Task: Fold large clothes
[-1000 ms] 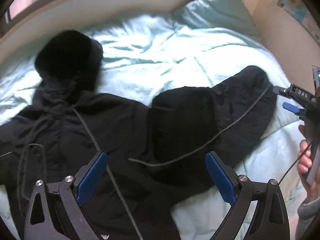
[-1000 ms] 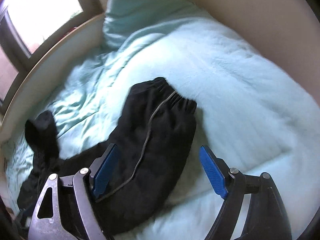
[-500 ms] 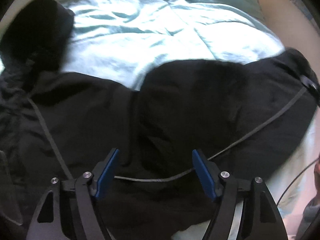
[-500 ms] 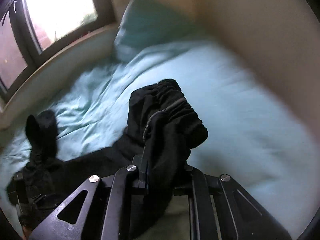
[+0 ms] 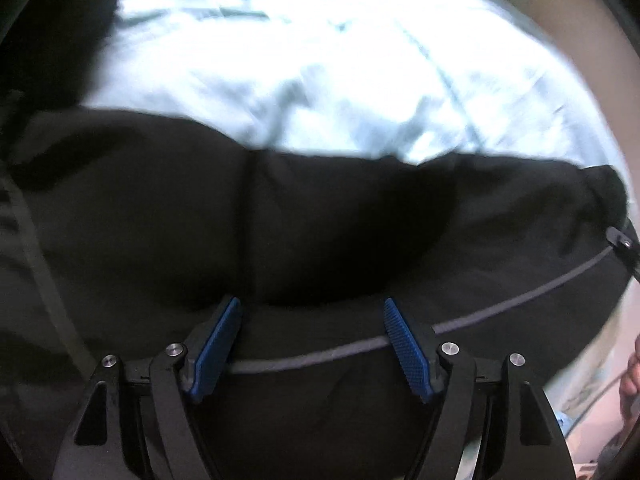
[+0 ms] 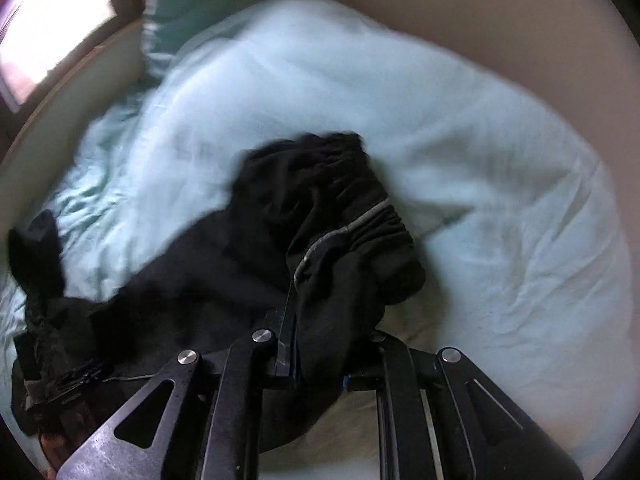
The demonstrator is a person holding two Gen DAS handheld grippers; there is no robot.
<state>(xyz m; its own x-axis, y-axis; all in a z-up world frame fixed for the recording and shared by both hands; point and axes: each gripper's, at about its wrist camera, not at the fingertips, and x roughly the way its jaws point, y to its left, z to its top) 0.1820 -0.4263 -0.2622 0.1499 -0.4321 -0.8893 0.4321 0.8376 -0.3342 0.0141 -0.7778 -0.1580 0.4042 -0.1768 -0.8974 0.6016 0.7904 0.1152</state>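
Note:
A large black jacket (image 5: 320, 220) with a grey piping line (image 5: 500, 308) lies spread on a pale blue duvet (image 5: 320, 60). My left gripper (image 5: 311, 302) is down on the jacket's body, its blue pads (image 5: 216, 344) apart with black cloth and the piping between them; no squeeze on the cloth shows. In the right wrist view my right gripper (image 6: 316, 320) is shut on the jacket's sleeve (image 6: 336, 300), just behind the gathered cuff (image 6: 372, 232), and holds it lifted off the duvet (image 6: 480, 160). The right gripper's tip (image 5: 620, 240) shows at the sleeve end.
A teal pillow (image 6: 192, 8) lies at the head of the bed beside a bright window (image 6: 48, 32). A beige wall (image 6: 480, 20) runs along the far side. The jacket's hood (image 6: 36, 252) lies toward the window. A person's hand (image 5: 632, 376) shows at the right edge.
My right gripper closed on the sleeve near the cuff and lifted it toward the jacket's body. My left gripper came down onto the jacket and its jaws narrowed.

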